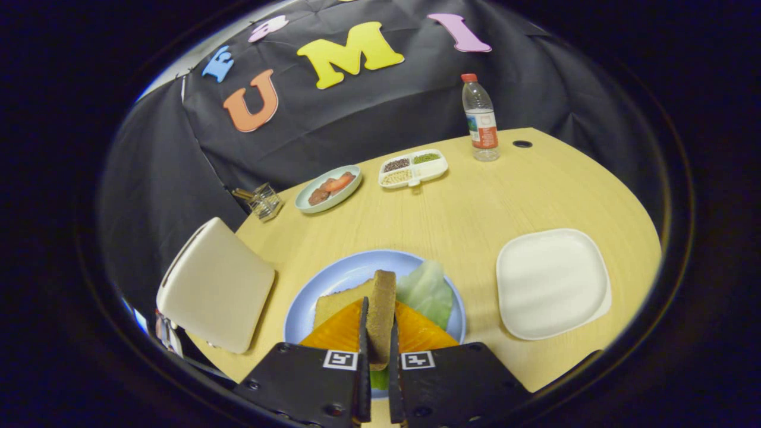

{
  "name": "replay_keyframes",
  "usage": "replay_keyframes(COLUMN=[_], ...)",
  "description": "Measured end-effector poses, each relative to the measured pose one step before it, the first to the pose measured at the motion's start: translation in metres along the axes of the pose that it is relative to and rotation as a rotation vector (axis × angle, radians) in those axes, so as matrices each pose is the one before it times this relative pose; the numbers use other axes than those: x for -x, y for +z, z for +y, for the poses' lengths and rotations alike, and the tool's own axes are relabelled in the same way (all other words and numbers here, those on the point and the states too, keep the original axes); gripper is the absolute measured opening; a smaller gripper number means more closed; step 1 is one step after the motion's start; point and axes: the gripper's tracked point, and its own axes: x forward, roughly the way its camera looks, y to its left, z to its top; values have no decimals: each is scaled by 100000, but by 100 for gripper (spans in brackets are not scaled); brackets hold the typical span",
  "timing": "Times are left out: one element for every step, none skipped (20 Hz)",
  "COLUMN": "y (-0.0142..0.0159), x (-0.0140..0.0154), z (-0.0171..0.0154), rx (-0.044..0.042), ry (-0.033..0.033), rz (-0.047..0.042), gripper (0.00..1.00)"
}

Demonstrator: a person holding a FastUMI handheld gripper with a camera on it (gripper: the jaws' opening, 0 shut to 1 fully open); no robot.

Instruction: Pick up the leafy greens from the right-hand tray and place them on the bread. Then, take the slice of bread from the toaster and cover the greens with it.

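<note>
We see even, fairly bright overhead light on the wooden table, with a soft sheen on the white square plate at right. Shadows stay short and faint. Fisheye distortion bows the table's edge and bends the water bottle in the upper right. The centre looks sharp; the gripper, fingers clamped on the bread slice, looks slightly soft at bottom.

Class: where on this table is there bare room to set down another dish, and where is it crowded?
Bare wood lies between the blue plate and the divided snack tray, and behind the white tray toward the water bottle. It is crowded at the blue plate, where the hand-held gripper grips a bread slice.
</note>
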Motion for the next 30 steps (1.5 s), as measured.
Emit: replay_keyframes(y=[-65,159,142,178,198,358,295,610,560,706,670,729,756,902,650,873,831,1150,1195,1145,1055,900,772,838,649,316,78,344,398,411], x=[266,-99,473,257,266,388,490,576,611,788,993,1103,1290,1296,1333,1374,1300,1339,1361,1266,1335,1215,1167,1074,1027,872,793,723,736,595], z=[46,-296,197,-92,-392,-88,352,309,-232,-121,2,96,260,386,254,218,304,385,248,190,480,319,57,174,114,-59,-56,365,309,150], rx=[1549,2435,2100,1355,1384,1241,914,453,513,-43,190,-79,-524,-645,-345,-818,-1204,409,1503,1427,2011,2196,1860,1570,1319,869,-31,-391,13,689], ry=[-685,-1870,-374,-2262,-2641,-1782,137,-95,-1517,-1882,-1519,-1437,-676,-193,-495,-436,-459,34,-590,-511,373,-284,-645,-324,-406,-1002,-315,986,1088,656], rz=[-606,-1636,-1252,-1079,-1147,-917,-1464,-2136,-2579,-2843,-3087,-3224,-3645,-3471,-3017,-2982,-2726,-4004,-4015,-4306,-4130,-3255,-3305,-3200,-2627,-902,-863,-1129,-1253,-1255], gripper=[19,20,35,37,47,54,61,72,84,95,97,96,96,96,96,96,96,96,96,96,96,96,96,96,96,96,96,96,96,96])
